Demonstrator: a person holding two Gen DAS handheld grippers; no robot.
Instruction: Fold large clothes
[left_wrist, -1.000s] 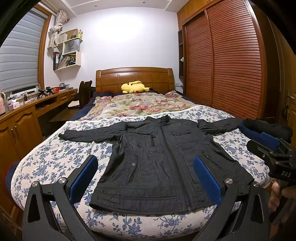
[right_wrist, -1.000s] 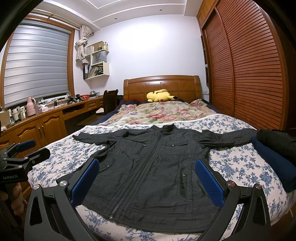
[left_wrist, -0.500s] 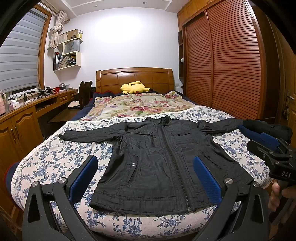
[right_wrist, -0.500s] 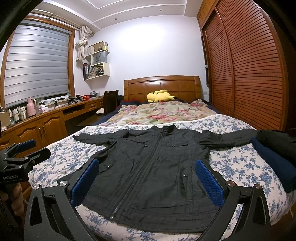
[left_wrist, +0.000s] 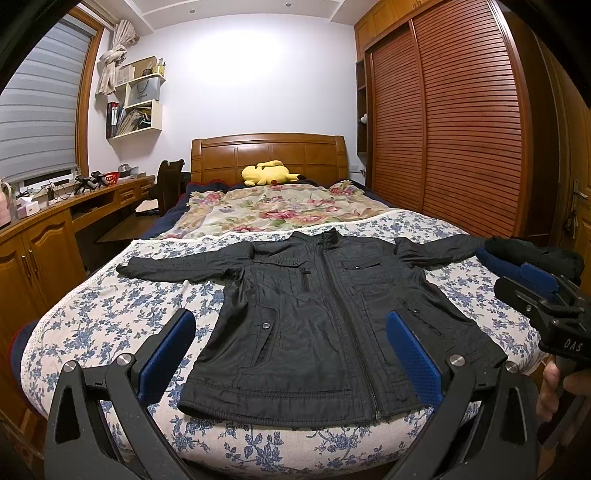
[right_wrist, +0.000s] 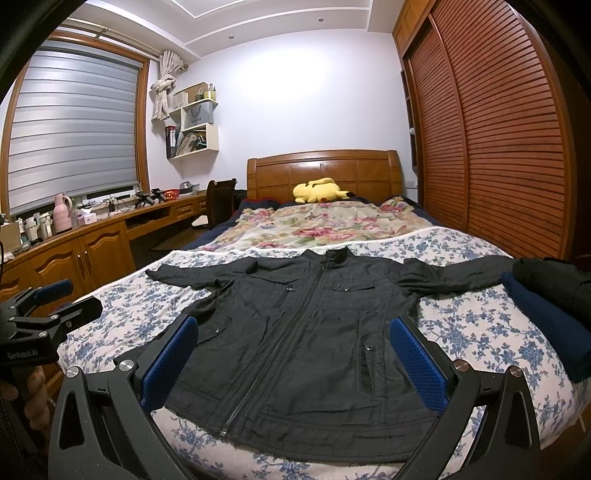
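A black zip-up jacket (left_wrist: 325, 314) (right_wrist: 306, 332) lies flat on the floral bedsheet (left_wrist: 122, 310), front up, collar toward the headboard, both sleeves spread sideways. My left gripper (left_wrist: 290, 354) hovers open before the jacket's hem, nothing between its blue pads. It also shows at the left edge of the right wrist view (right_wrist: 55, 299), held by a hand. My right gripper (right_wrist: 291, 358) is open too, short of the hem and slightly right of the zipper. In the left wrist view it appears at the right edge (left_wrist: 532, 284).
Folded dark clothes (left_wrist: 532, 258) (right_wrist: 546, 291) are stacked on the bed's right side, over the jacket's right cuff. A flowered quilt (left_wrist: 280, 210) and yellow plush toy (left_wrist: 269, 172) lie near the headboard. A wooden desk (right_wrist: 85, 236) runs along the left, a slatted wardrobe (left_wrist: 461, 122) along the right.
Both grippers stay open and nearly still; the views shift only slightly, and the jacket has not moved.
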